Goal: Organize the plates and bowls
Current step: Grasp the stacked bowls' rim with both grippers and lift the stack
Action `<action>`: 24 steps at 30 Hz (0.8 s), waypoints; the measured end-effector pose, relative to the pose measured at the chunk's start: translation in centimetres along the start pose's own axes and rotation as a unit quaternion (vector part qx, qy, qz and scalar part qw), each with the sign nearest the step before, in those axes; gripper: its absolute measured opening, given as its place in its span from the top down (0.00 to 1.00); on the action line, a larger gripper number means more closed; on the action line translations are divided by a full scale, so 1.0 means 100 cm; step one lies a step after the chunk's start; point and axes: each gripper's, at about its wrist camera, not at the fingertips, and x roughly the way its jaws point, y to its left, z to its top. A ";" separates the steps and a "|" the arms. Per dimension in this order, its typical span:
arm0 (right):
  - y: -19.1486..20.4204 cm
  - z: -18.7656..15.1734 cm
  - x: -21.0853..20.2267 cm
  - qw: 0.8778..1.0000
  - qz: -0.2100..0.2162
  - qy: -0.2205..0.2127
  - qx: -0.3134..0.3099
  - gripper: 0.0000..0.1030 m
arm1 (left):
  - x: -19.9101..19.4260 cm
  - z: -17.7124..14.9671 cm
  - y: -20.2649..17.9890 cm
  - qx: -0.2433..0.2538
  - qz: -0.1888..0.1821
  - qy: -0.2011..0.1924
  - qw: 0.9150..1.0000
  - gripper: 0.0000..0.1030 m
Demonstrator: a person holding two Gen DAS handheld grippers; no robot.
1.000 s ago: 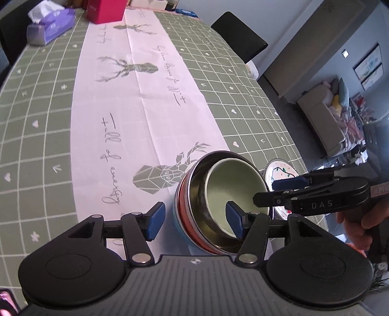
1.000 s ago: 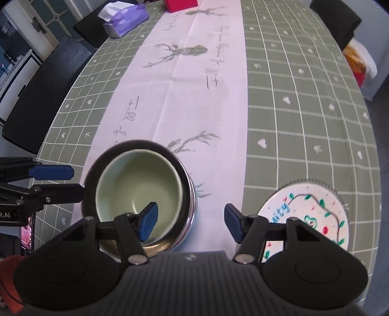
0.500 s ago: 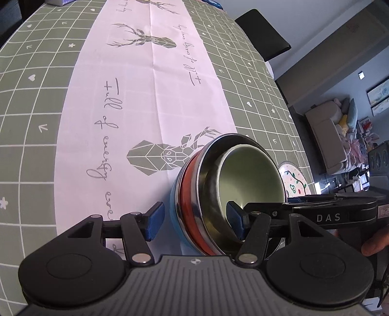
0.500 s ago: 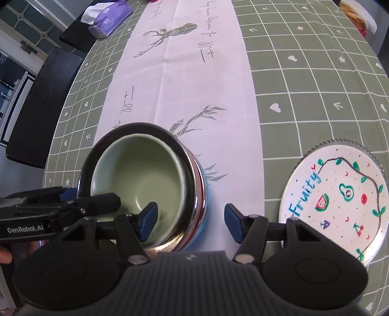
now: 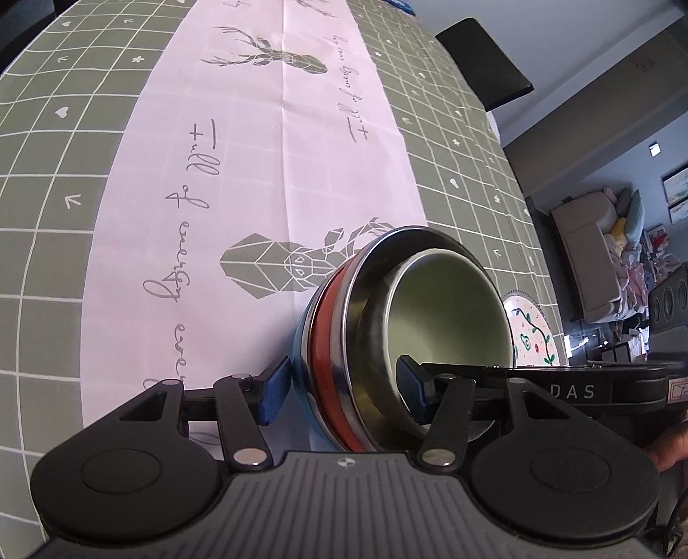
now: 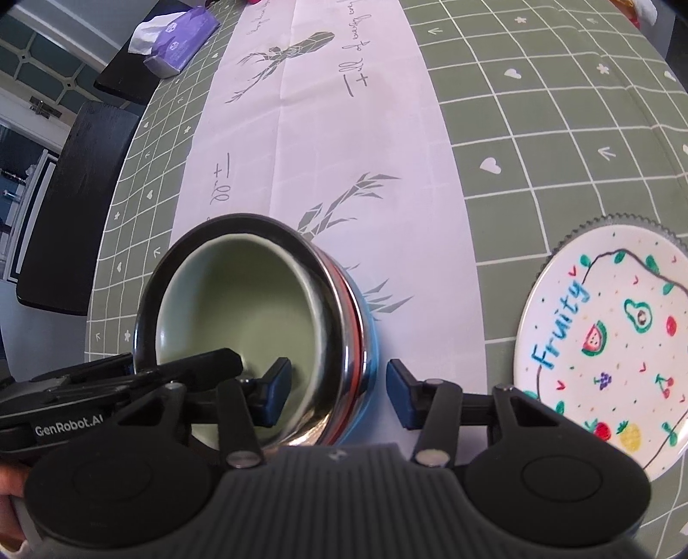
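A nested stack of bowls (image 5: 344, 344) sits on the pink table runner: a pale green bowl (image 5: 447, 309) inside a steel bowl, over red and blue ones. My left gripper (image 5: 342, 393) is open and straddles the stack's left wall, one finger inside, one outside. My right gripper (image 6: 335, 387) is open and straddles the stack's right wall (image 6: 352, 344) the same way. A white "Fruity" plate (image 6: 610, 339) lies on the green cloth to the right, also seen in the left wrist view (image 5: 531, 331).
A purple tissue box (image 6: 176, 38) lies at the far left of the table. Black chairs (image 6: 73, 185) stand along the left side and one (image 5: 486, 64) at the far right. The table edge runs close behind the plate.
Both grippers have moved lower and closer around the bowl stack, and the views have tilted. The jaws stay open. The stack and the plate have not moved on the table.
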 end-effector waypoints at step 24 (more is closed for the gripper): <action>-0.009 -0.011 -0.001 0.998 0.022 -0.022 0.059 0.58 | -0.002 -0.029 -0.007 -0.063 0.047 -0.093 0.993 0.53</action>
